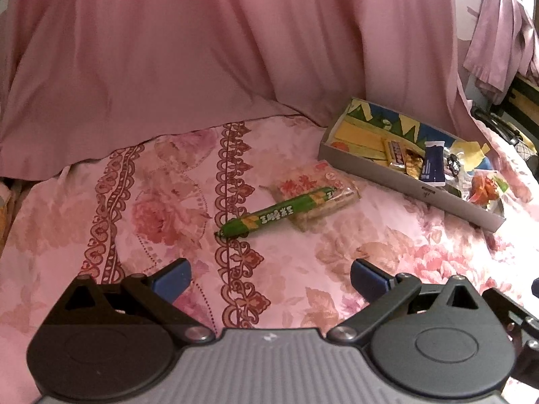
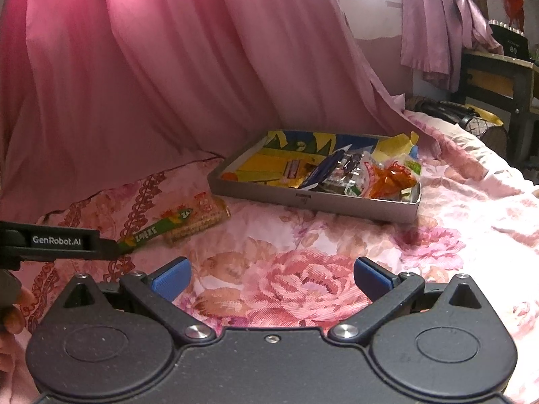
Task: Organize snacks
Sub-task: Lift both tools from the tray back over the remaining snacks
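Observation:
A green sausage stick [image 1: 273, 213] lies across a clear pack of crackers [image 1: 316, 193] on the floral bedspread. A grey tray [image 1: 397, 181] to the right holds several snack packs, among them a blue pack [image 1: 434, 163] and an orange pack [image 1: 485, 187]. My left gripper [image 1: 271, 281] is open and empty, short of the sausage stick. My right gripper [image 2: 271, 281] is open and empty, in front of the tray [image 2: 313, 202]. The sausage stick [image 2: 151, 232] and crackers [image 2: 198, 217] lie left of it.
A pink curtain [image 1: 202, 50] hangs behind the bed. The left gripper's body [image 2: 57, 240] reaches in at the left of the right wrist view. Dark furniture [image 2: 498, 80] and a bag [image 2: 448, 109] stand beyond the bed at the right.

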`<move>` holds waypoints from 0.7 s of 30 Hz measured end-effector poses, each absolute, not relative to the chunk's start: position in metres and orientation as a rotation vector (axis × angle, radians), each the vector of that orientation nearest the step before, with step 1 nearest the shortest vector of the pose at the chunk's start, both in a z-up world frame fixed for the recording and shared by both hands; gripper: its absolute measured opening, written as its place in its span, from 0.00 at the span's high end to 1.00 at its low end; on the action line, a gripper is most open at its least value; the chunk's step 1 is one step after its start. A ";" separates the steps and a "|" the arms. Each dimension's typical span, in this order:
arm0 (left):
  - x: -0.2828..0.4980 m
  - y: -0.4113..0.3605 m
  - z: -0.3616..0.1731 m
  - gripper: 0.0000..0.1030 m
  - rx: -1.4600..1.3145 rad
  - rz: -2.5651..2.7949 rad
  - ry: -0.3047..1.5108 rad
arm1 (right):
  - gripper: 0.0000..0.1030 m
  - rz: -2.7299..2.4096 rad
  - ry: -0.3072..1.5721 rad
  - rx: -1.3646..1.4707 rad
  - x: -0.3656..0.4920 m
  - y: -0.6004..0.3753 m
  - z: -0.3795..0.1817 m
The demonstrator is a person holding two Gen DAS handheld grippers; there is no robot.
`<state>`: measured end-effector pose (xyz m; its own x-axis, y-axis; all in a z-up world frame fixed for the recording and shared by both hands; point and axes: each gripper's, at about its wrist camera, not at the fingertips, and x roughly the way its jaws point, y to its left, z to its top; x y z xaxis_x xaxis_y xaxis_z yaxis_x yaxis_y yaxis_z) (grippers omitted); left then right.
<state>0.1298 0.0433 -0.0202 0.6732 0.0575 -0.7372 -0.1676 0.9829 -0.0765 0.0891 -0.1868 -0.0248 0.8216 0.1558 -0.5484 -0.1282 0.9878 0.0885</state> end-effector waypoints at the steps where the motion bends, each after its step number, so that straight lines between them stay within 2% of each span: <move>1: 0.132 0.043 -0.020 0.00 -0.137 0.125 0.823 | 0.01 0.150 0.592 0.050 0.092 -0.186 -0.026; 21: 0.202 0.055 -0.030 0.00 0.030 0.019 0.832 | 0.01 0.158 0.643 -0.015 0.144 -0.168 -0.039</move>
<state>0.2019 0.0554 -0.0297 0.6731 0.0287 -0.7390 -0.0053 0.9994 0.0340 0.1442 -0.1680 -0.0394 0.7888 0.1420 -0.5980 -0.1511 0.9879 0.0352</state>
